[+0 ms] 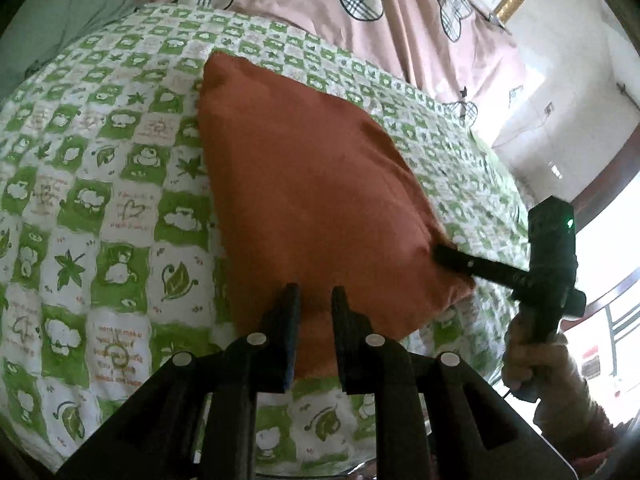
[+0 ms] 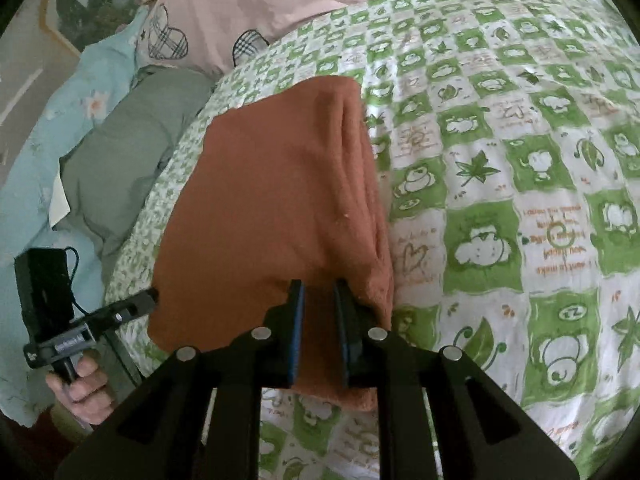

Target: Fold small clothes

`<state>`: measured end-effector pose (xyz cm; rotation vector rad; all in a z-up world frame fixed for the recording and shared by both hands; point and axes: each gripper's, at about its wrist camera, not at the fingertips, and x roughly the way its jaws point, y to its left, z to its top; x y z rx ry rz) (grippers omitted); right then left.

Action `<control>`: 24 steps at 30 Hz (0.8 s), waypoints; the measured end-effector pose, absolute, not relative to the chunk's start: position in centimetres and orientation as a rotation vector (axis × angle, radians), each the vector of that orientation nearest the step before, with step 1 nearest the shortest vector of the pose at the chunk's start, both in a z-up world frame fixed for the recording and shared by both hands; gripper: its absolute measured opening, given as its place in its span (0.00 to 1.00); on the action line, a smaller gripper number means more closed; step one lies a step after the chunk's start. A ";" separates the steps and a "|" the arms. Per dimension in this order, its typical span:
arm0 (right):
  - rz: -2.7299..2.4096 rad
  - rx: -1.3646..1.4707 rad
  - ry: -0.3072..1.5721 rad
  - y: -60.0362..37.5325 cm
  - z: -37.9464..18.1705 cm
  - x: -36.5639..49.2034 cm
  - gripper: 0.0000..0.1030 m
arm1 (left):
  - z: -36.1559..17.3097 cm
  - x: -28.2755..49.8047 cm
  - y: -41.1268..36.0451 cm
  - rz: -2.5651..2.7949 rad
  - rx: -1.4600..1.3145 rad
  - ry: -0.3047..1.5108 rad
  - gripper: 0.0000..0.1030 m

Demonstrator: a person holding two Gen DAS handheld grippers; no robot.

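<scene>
A rust-orange cloth [image 1: 316,200] lies folded on the green-and-white checked quilt [image 1: 100,200]. My left gripper [image 1: 316,292] is shut on the cloth's near edge. In the right wrist view the same cloth [image 2: 280,200] shows with its layered fold edge on the right. My right gripper [image 2: 318,286] is shut on its near edge. The right gripper also shows in the left wrist view [image 1: 444,254], pinching the cloth's right corner. The left gripper shows in the right wrist view [image 2: 150,298] at the cloth's left corner.
A pink duvet with plaid hearts [image 1: 400,8] lies beyond the quilt. A grey-green pillow [image 2: 132,140] and a light blue floral sheet [image 2: 48,128] lie to the left in the right wrist view. A white wall and window [image 1: 580,120] stand at the right.
</scene>
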<state>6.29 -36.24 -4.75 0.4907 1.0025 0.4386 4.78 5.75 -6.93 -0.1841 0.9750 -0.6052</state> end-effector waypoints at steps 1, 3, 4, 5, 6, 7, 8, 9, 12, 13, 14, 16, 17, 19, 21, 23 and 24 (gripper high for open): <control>0.432 0.479 1.003 -36.1 -4.7 6.3 0.16 | -7.3 4.8 5.5 -0.606 -0.173 0.980 0.15; 0.422 0.458 1.003 -35.8 -4.5 6.3 0.16 | -8.1 5.0 5.2 -0.595 -0.170 0.999 0.14; 0.418 0.449 1.004 -35.7 -4.5 6.3 0.16 | -8.2 4.9 5.1 -0.593 -0.170 0.996 0.14; 0.418 0.448 1.003 -35.7 -4.5 6.1 0.16 | -8.3 4.7 5.0 -0.589 -0.166 0.991 0.14; 0.419 0.454 1.003 -35.7 -4.4 6.2 0.16 | -8.5 4.6 5.0 -0.582 -0.158 0.989 0.14; 0.420 0.464 1.000 -35.7 -4.5 6.2 0.16 | -8.6 4.4 4.9 -0.578 -0.154 0.989 0.13; 0.421 0.468 1.000 -35.8 -4.6 6.1 0.16 | -8.8 4.5 4.9 -0.576 -0.154 0.990 0.13; 0.421 0.471 0.999 -35.8 -4.6 6.2 0.16 | -8.9 4.6 5.0 -0.574 -0.156 0.993 0.13; 0.414 0.467 1.000 -35.8 -4.6 6.1 0.16 | -9.3 4.9 5.3 -0.572 -0.185 1.011 0.10; 0.411 0.462 1.000 -35.7 -4.4 5.9 0.16 | -9.2 4.9 5.4 -0.570 -0.191 1.015 0.10; 0.408 0.457 1.002 -35.7 -4.2 5.9 0.16 | -9.0 4.9 5.4 -0.566 -0.192 1.020 0.08; 0.404 0.458 1.004 -35.9 -3.9 5.7 0.17 | -8.5 4.3 5.5 -0.551 -0.173 1.020 0.09; 0.404 0.461 1.000 -36.0 -3.7 5.4 0.19 | -8.0 3.8 5.5 -0.536 -0.150 1.012 0.10; 0.407 0.464 0.999 -36.1 -3.6 5.2 0.27 | -7.3 3.1 5.4 -0.518 -0.121 0.994 0.19; 0.407 0.468 1.006 -36.2 -3.8 5.0 0.28 | -6.8 2.3 5.7 -0.479 -0.103 0.980 0.41; 0.399 0.474 1.017 -36.3 -3.9 4.8 0.28 | -6.6 1.8 6.1 -0.429 -0.091 0.970 0.49; 0.393 0.481 1.016 -36.4 -3.6 4.6 0.28 | -6.5 1.6 6.2 -0.414 -0.084 0.969 0.50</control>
